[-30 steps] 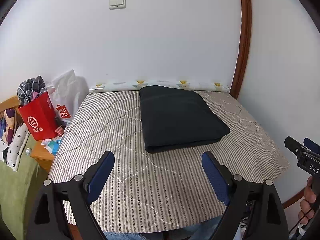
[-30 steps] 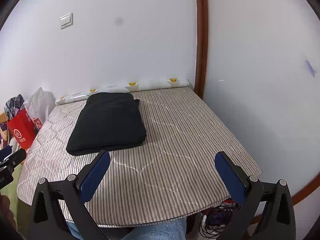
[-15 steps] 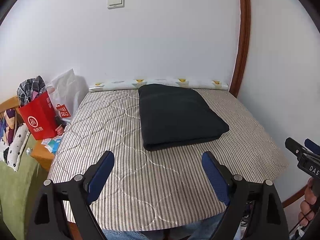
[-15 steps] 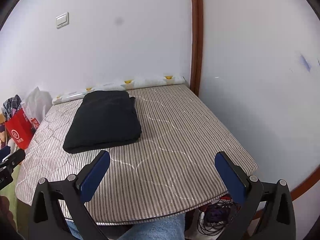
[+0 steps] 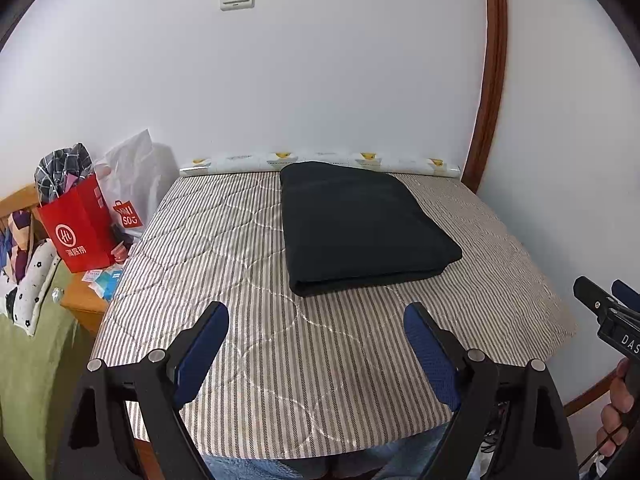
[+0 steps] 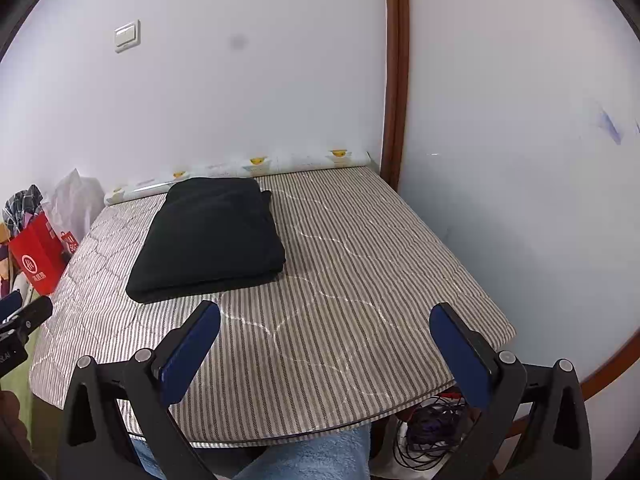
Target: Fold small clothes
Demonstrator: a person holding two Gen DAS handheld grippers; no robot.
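Observation:
A black garment (image 5: 360, 228) (image 6: 212, 236) lies folded into a thick rectangle on the striped quilted table top (image 5: 224, 248) (image 6: 360, 264), toward the far wall. My left gripper (image 5: 316, 316) hangs open over the near part of the table, short of the garment's near edge, nothing between its blue pads. My right gripper (image 6: 324, 316) is open too, empty, over the near right part of the table, with the garment ahead and to its left. Each gripper shows at the edge of the other's view.
A red paper bag (image 5: 80, 232) with clothes and a white plastic bag (image 5: 132, 184) stand on a wooden stand left of the table. A patterned roll (image 5: 320, 160) lies along the far wall. Walls close the far and right sides. Cables (image 6: 424, 428) lie under the near edge.
The views shift only slightly; both grippers stay open and the folded garment lies as before.

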